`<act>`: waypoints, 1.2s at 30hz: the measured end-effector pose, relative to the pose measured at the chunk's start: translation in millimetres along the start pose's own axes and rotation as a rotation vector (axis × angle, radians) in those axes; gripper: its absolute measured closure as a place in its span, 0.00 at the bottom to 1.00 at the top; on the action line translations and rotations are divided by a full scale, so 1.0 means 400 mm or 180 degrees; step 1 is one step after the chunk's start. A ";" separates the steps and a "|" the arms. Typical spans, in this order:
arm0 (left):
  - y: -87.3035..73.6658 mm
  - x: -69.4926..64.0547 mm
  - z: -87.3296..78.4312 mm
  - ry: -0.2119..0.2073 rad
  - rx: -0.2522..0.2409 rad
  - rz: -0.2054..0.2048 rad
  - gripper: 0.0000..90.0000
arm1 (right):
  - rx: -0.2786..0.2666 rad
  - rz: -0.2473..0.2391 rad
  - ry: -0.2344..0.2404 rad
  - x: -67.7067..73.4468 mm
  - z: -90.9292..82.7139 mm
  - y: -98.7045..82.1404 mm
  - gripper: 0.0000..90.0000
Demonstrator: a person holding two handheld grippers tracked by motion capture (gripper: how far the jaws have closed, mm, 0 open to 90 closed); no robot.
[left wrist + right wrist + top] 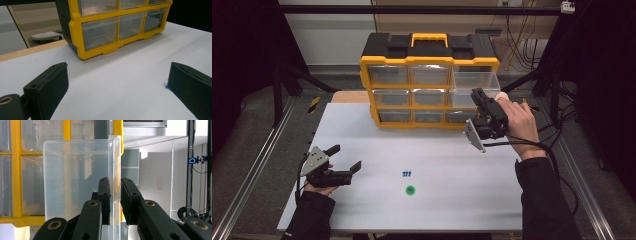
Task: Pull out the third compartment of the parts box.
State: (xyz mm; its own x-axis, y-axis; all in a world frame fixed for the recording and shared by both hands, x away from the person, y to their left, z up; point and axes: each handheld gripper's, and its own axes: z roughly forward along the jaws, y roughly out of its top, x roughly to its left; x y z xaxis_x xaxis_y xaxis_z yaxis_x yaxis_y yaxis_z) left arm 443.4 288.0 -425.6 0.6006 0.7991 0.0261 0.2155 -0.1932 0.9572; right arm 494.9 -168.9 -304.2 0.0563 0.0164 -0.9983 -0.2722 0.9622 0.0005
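Nearest the lens: right gripper point(115, 195), jaws clamped on the front wall of a clear plastic drawer point(77, 180), pulled partway out of the yellow-and-black organiser cabinet point(429, 80) at its top right slot, presumably for loading. Drawer seemingly empty. Resting near the white table's point(362, 210) edge: left gripper point(347, 157), jaws spread, holding nothing. Between them, small blue parts point(407, 174) and a green disc point(410, 190), well apart from the cabinet.
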 end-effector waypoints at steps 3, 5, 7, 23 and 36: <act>0.000 0.000 0.000 -0.0001 0.0000 0.0001 0.03 | 0.0016 0.0093 0.0011 -0.001 0.000 0.001 0.85; 0.000 0.000 0.000 0.0000 0.0002 0.0000 0.03 | 0.0016 0.0217 0.0016 -0.003 -0.001 0.002 0.80; 0.000 0.000 0.000 0.0000 0.0003 -0.0001 0.03 | -0.0002 0.0329 0.0024 -0.006 -0.004 0.003 0.74; 0.000 -0.001 0.001 -0.0004 0.0006 0.0003 0.03 | -0.0177 0.2277 0.0282 -0.036 -0.039 -0.012 0.30; 0.000 -0.001 0.001 -0.0005 0.0001 -0.0003 0.03 | -0.0101 0.3664 0.0574 -0.035 -0.067 -0.047 0.08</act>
State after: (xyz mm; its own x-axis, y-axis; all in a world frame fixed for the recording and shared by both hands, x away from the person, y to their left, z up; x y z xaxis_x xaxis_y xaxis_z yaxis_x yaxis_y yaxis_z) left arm 443.4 287.5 -425.6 0.6016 0.7984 0.0248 0.2163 -0.1927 0.9571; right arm 473.6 -194.5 -292.0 -0.3763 0.8343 -0.4029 -0.0976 0.3967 0.9127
